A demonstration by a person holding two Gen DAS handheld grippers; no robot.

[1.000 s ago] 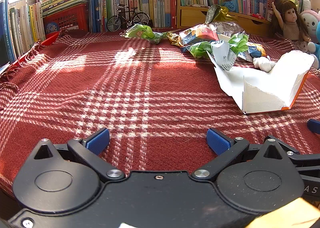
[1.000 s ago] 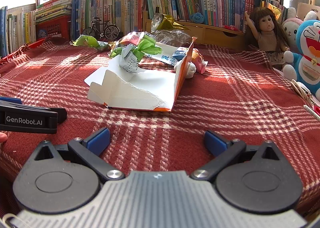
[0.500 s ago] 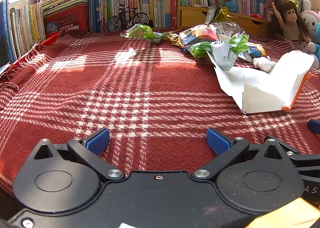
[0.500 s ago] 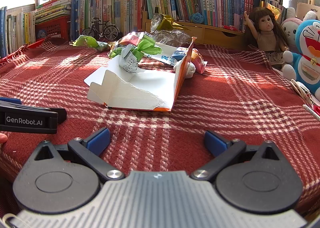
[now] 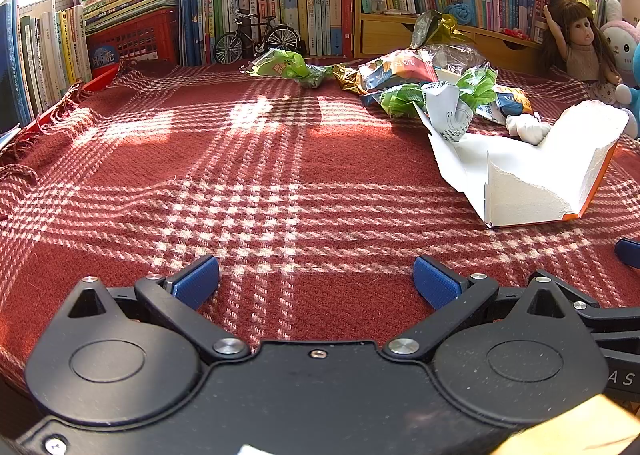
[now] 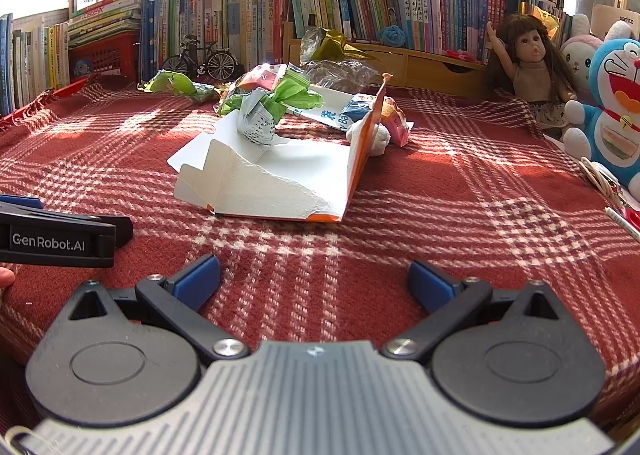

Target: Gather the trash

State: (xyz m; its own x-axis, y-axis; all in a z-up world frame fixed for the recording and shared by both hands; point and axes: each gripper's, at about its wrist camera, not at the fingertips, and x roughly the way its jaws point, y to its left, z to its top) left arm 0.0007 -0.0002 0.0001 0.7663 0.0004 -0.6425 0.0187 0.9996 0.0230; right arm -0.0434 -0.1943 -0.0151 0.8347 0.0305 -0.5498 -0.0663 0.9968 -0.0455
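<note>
A: What's the trash like?
B: One torn white carton (image 6: 276, 179) with orange edges lies ahead of the right gripper (image 6: 314, 281); crumpled wrappers (image 6: 276, 95) are heaped beyond it.
A: Grippers?
B: Two, the left gripper (image 5: 316, 281) included; both spread wide, empty, over the blanket (image 5: 240, 175).

Books (image 6: 248, 15) line the far edge behind a model bicycle (image 6: 199, 60) on the red plaid blanket (image 6: 460, 191). Far right sit a doll (image 6: 530, 67) and what looks like a blue plush cat (image 6: 614, 111).
</note>
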